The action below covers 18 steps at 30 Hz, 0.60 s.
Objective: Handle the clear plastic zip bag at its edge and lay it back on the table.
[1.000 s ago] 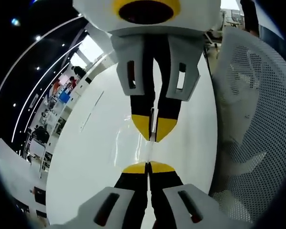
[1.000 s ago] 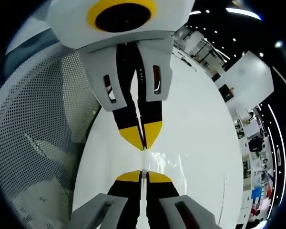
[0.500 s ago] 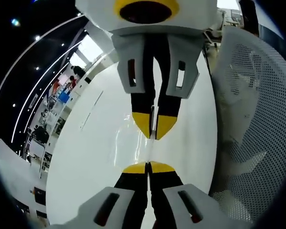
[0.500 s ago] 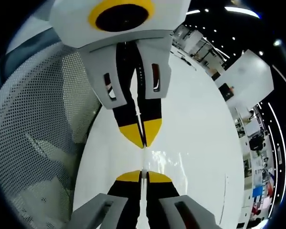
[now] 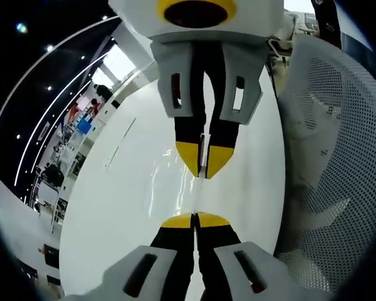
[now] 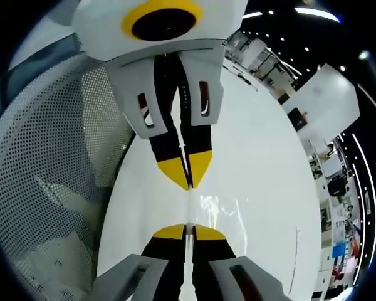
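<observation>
The clear plastic zip bag (image 5: 175, 188) is stretched between the two grippers above the glossy white bench (image 5: 113, 207) — in the left gripper view it shows as faint creases and glints running from that view's own yellow-tipped black fingers (image 5: 178, 221) up to the right gripper (image 5: 204, 168), which enters from the top. The left gripper (image 5: 195, 219) has its fingers pressed together on the bag's near edge; the right gripper's fingers (image 5: 191, 153) are pinched narrow on the opposite edge. The right gripper view mirrors this: its own fingers (image 6: 170, 232) are closed on the film, and the left gripper (image 6: 188, 177) comes in from above, with the bag's shiny wrinkles (image 6: 219, 210) beside the line between them.

By my reading, the edge handling is underway and the bag is held taut, but whether it is lifted off the bench or resting on it I cannot tell. What remains is to lower it flat and let go with both grippers.

A white perforated mesh chair back (image 5: 332, 157) stands just beside the bench edge, close to the grippers — a possible snag for a swinging corner of the bag. Far off, a dark hall with ceiling lights (image 5: 19, 28).
</observation>
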Available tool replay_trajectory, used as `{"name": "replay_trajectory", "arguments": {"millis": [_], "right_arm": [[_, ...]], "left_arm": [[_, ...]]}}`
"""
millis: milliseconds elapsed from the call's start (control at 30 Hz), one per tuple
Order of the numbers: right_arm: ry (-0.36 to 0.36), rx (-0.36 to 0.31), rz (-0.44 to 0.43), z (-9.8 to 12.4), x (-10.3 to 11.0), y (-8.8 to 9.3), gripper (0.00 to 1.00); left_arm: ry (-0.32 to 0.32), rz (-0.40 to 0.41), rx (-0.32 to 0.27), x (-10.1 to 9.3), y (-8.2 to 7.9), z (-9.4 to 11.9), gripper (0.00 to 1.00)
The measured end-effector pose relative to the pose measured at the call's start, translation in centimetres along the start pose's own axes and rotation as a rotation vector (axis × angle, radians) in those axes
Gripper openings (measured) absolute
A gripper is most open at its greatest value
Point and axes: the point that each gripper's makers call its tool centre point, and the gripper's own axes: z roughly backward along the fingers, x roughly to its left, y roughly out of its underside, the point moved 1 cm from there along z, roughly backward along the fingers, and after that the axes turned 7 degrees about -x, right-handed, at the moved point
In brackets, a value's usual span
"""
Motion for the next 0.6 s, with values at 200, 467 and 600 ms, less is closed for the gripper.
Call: {"name": "replay_trajectory", "arguments": {"millis": [200,467,600], "right_arm": [[0.0,0.003,0.0,-0.05,0.06,0.18,0.0],[0.001,0.007,-0.007,0.02,-0.02,0.4,0.0],[0.005,0.009,-0.011,0.12,0.0,0.57,0.0]], "left_arm": [[-0.001,0.003,0.005,0.0,0.32,0.05,0.0],[-0.003,0.005,0.007,0.11,0.67,-0.12,0.0],[0.002,0.002,0.01,0.03,0.78,-0.19,0.0]]}}
